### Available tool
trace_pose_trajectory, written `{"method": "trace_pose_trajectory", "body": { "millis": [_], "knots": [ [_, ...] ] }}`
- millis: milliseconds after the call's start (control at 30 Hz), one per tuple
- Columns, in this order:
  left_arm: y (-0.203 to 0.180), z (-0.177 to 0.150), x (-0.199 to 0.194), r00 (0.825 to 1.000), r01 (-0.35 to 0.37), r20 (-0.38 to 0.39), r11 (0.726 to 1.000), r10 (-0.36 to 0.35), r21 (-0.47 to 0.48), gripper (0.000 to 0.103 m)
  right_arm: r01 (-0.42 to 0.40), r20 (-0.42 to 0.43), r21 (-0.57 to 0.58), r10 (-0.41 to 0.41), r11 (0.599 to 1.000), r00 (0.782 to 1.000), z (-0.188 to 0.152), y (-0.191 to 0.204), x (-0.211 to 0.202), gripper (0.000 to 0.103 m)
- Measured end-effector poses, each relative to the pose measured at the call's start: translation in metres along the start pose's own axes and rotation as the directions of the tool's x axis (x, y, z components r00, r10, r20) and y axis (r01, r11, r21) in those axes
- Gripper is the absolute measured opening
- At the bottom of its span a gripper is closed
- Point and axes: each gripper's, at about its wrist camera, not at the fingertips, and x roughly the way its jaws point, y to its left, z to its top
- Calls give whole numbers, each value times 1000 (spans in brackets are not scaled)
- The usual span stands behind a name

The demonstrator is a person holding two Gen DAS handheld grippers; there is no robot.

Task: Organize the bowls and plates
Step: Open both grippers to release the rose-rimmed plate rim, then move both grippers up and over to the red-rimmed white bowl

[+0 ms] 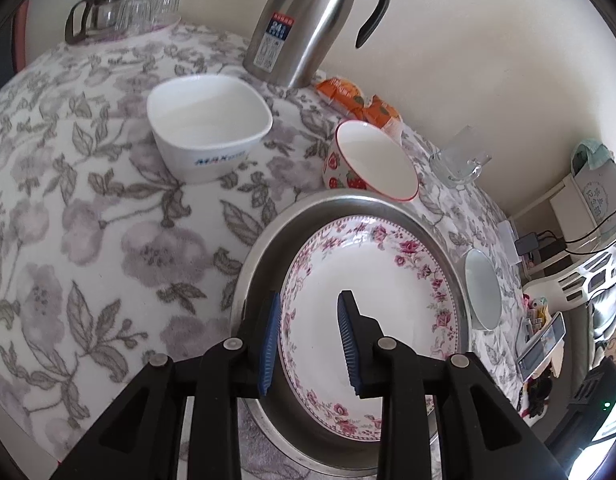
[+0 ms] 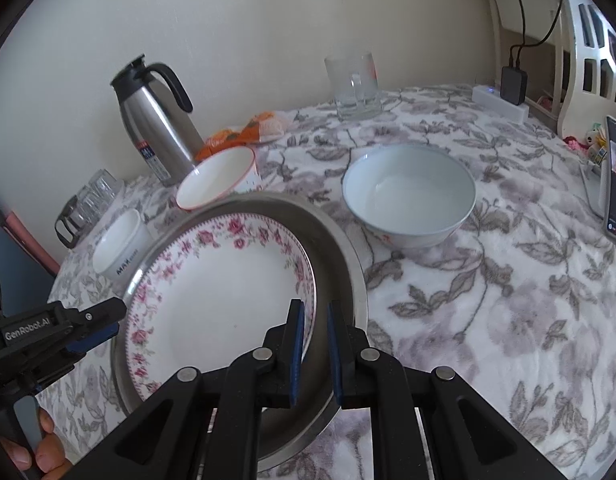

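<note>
Steel tray point(image 2: 348, 264) already holds the rose-rimmed plate point(image 2: 227, 292) at table centre. Three bowls remain loose: the pale bowl point(image 2: 408, 196) at two o'clock, the square white bowl point(image 1: 209, 128) at ten, the strawberry bowl point(image 1: 372, 160) at twelve. Left gripper point(image 1: 308, 336), jaws parted, hangs empty over the plate; right gripper point(image 2: 314, 344) stands narrow at the plate's edge, grip uncertain.

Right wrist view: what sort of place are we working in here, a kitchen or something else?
Probably a home dining table against a wall, not a kitchen counter. It has a floral tablecloth, a steel thermos jug and a glass mug, with a charger and power strip at the far edge.
</note>
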Motion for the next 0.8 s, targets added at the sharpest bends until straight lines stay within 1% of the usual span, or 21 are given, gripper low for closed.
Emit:
{"method": "trace_pose_trajectory", "body": {
  "millis": [67, 100, 133, 167, 267, 300, 333, 367, 433, 500, 533, 600, 700, 733, 767, 800],
  "knots": [
    [-2, 0, -5, 1000, -12, 18, 1000, 12, 15, 41, -5, 5, -6, 5, 1000, 1000, 0, 2, -2, 14],
    [-4, -1, -6, 999, -22, 26, 999, 22, 23, 48, -5, 3, -13, 5, 1000, 1000, 0, 3, -2, 14],
    [-4, -1, -8, 999, -31, 30, 999, 30, 28, 52, -4, -1, -20, 4, 1000, 1000, -1, 5, -1, 21],
    [-5, -1, -9, 999, -39, 33, 999, 38, 33, 53, -2, -3, -30, 1, 1000, 1000, -1, 6, -1, 31],
    [-5, -2, -8, 998, -63, 32, 997, 62, 43, 55, 13, 6, -51, -12, 999, 1000, -2, 10, -1, 44],
    [-5, -2, -8, 997, -75, 30, 996, 74, 43, 60, 15, 9, -53, -14, 998, 1000, -2, 9, -2, 46],
    [-3, -2, -6, 996, -89, 26, 995, 88, 41, 66, 18, 11, -54, -18, 998, 1000, -2, 10, -2, 52],
    [-2, -1, -6, 995, -102, 23, 994, 101, 37, 69, 23, 12, -55, -22, 998, 1000, -2, 10, -2, 58],
    [2, -1, -4, 992, -123, 24, 992, 122, 28, 79, 32, 12, -57, -31, 998, 999, -2, 9, -1, 64],
    [4, -1, -4, 989, -147, 31, 989, 146, 23, 84, 40, 8, -60, -40, 997, 999, -2, 8, 1, 72],
    [5, -1, -5, 987, -158, 35, 987, 157, 23, 84, 42, 8, -62, -42, 997, 999, -2, 8, 2, 76],
    [5, -1, -6, 984, -175, 43, 984, 173, 25, 85, 43, 7, -66, -42, 997, 999, -3, 8, 3, 80],
    [6, 0, -7, 979, -200, 55, 979, 198, 30, 96, 44, 2, -74, -44, 996, 999, -3, 9, 4, 91],
    [6, 0, -8, 977, -206, 62, 978, 204, 31, 96, 47, 2, -76, -47, 996, 999, -3, 9, 5, 99],
    [6, 0, -8, 976, -211, 67, 977, 209, 33, 96, 50, 5, -79, -50, 996, 999, -4, 9, 4, 103],
    [6, 0, -9, 974, -216, 70, 976, 214, 33, 96, 52, 7, -81, -51, 995, 999, -4, 9, 4, 103]
  ]
}}
